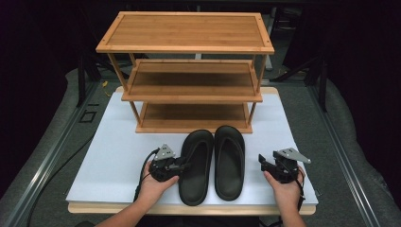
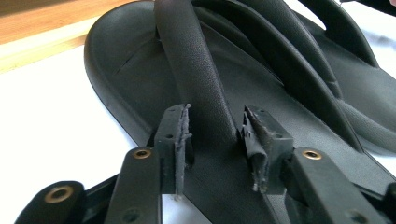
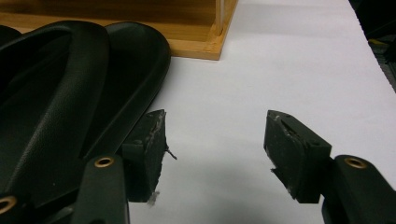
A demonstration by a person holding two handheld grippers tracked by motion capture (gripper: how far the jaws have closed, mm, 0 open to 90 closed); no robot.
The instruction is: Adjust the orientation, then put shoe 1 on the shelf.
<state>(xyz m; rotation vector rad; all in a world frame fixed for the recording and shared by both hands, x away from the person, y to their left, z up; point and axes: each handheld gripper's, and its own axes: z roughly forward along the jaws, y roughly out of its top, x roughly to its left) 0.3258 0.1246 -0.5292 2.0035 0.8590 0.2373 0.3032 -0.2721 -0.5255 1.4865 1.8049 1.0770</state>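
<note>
Left sandal strap under approach — grasp not yet made.

The left sandal (image 1: 196,165) lies flat on the white table cover (image 1: 113,156), touching its mate, the right sandal (image 1: 230,161), both just before the bamboo shoe rack (image 1: 189,71). The left gripper (image 2: 215,140) straddles the strap (image 2: 196,79); its jaws stand partly closed either side, with gaps on both sides — no clamp yet. The right gripper (image 3: 215,149) waits with jaws wide apart, just beside the right sandal. Judged step: securing the strap. Next move calls for closing fully, then a level lift toward a shelf.
</note>
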